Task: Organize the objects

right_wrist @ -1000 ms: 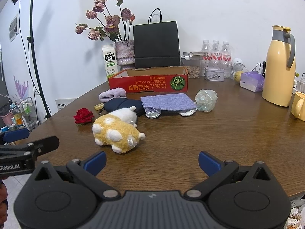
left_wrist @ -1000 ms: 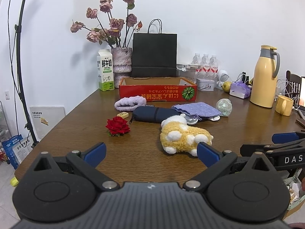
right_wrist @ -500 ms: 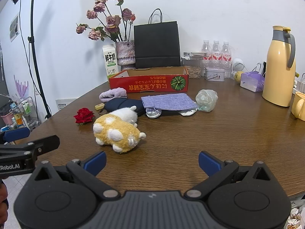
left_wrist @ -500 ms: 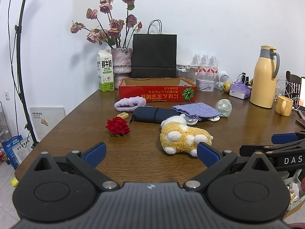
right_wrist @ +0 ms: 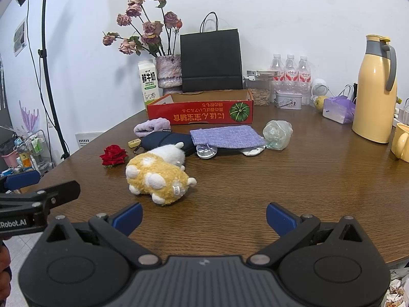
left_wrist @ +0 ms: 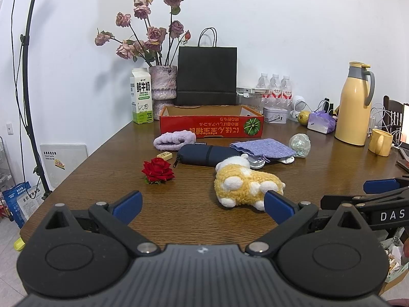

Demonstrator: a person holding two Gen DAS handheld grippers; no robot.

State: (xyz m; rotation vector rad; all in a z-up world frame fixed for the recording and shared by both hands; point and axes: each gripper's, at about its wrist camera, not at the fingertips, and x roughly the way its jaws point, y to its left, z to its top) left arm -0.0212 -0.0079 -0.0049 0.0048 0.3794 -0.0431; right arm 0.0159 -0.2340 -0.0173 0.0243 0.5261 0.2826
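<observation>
A yellow and white plush toy [left_wrist: 245, 184] [right_wrist: 158, 176] lies on the wooden table [left_wrist: 191, 217]. Around it lie a red rose [left_wrist: 157, 171] [right_wrist: 113, 155], a dark pouch [left_wrist: 207, 154] [right_wrist: 163, 140], a purple cloth bag [left_wrist: 262, 148] [right_wrist: 225, 135], a lilac rolled cloth [left_wrist: 173, 140] [right_wrist: 151, 127], a small yellow block [left_wrist: 165, 155] [right_wrist: 134, 142] and a clear crumpled ball [left_wrist: 299, 144] [right_wrist: 277, 134]. A red cardboard box [left_wrist: 212, 125] [right_wrist: 202, 112] stands open behind them. My left gripper [left_wrist: 202, 206] is open and empty near the table's front edge. My right gripper [right_wrist: 203, 216] is open and empty too.
At the back stand a milk carton [left_wrist: 141, 96], a vase of dried roses [left_wrist: 162, 84], a black paper bag [left_wrist: 206, 75] and water bottles [left_wrist: 274, 87]. A yellow thermos [left_wrist: 354, 105] and yellow mug [left_wrist: 381, 142] stand at the right. A light stand [left_wrist: 28, 89] is left of the table.
Both grippers have barely moved; the views have drifted only slightly. Nothing on the table has moved.
</observation>
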